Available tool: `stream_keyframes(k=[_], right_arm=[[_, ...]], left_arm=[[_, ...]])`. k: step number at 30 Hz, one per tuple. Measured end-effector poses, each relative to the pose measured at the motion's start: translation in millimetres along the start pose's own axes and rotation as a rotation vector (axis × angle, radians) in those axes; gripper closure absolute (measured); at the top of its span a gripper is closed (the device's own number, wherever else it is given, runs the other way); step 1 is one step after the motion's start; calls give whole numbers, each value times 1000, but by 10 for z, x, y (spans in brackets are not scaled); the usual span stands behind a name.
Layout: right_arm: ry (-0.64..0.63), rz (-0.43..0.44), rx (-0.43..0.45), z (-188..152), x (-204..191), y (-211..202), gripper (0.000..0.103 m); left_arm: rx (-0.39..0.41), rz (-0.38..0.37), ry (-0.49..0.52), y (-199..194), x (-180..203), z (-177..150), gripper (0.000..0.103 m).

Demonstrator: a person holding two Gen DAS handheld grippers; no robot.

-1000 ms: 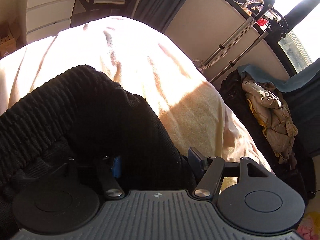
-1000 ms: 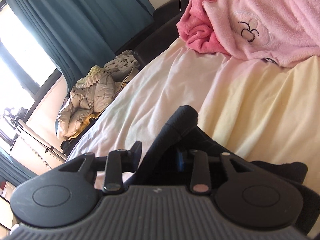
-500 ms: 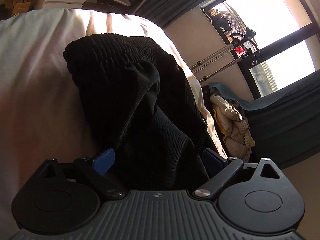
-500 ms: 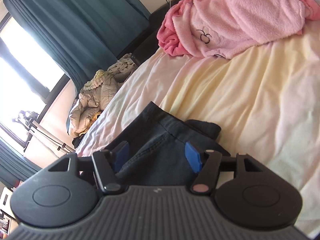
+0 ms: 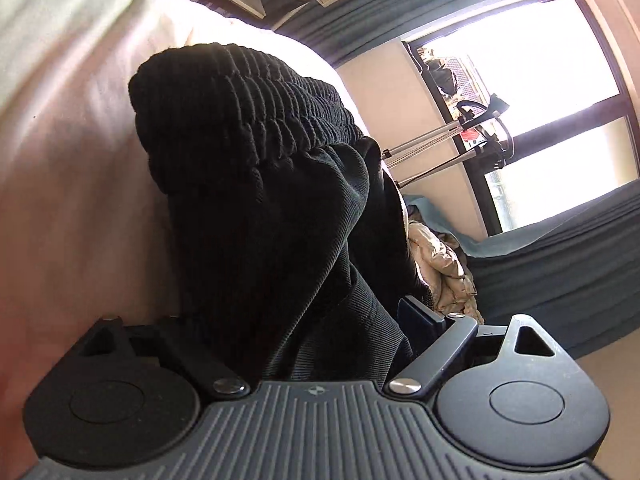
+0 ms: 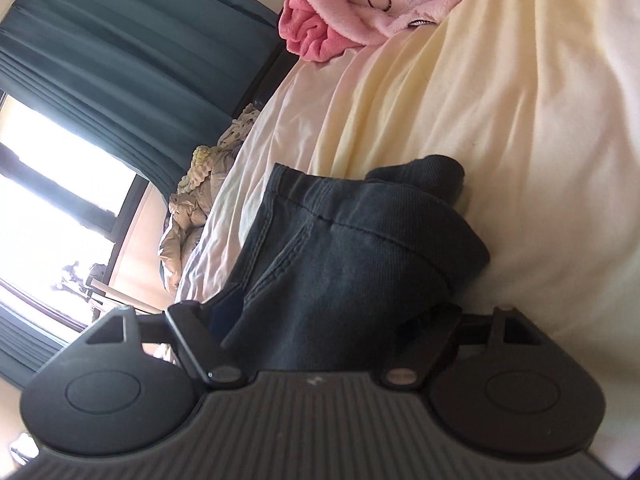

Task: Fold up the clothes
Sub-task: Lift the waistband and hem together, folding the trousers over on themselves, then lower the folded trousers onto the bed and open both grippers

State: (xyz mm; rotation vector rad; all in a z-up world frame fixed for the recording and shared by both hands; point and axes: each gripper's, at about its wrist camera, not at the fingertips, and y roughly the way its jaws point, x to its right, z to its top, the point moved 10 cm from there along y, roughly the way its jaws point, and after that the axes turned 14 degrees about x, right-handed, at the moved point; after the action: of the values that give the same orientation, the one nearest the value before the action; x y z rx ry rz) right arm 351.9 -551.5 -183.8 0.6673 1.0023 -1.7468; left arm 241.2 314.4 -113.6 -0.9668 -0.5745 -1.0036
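Trousers (image 5: 256, 200) — black, ribbed waistband up — lie bunched on the cream bedsheet (image 6: 500, 120), between both tools. Left gripper (image 5: 296, 320) and right gripper (image 6: 320, 320) each stand spread around the cloth, not pinching it.

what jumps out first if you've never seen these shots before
The dark trousers dominate both views, bunched on the cream bedsheet with their ribbed waistband toward the far end in the left wrist view. Each claw, left and right, has its fingers spread with the dark cloth lying between them. A fluffy pink garment is heaped at the far end of the bed.
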Motion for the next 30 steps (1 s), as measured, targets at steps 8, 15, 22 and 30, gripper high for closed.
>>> stream_keyframes(k=[8, 15, 22, 30], right_arm=[[-52, -110, -25, 118, -78, 110, 90], [-96, -71, 8, 391, -397, -544, 92], [-63, -137, -36, 227, -36, -1394, 93], [-147, -160, -69, -30, 399, -1768, 79]], left_arm=[[38, 75, 72, -101, 297, 167, 85], [20, 46, 30, -626, 345, 272, 86], [-39, 55, 86, -1363, -75, 349, 86], [-151, 37, 279, -1501, -298, 197, 80]])
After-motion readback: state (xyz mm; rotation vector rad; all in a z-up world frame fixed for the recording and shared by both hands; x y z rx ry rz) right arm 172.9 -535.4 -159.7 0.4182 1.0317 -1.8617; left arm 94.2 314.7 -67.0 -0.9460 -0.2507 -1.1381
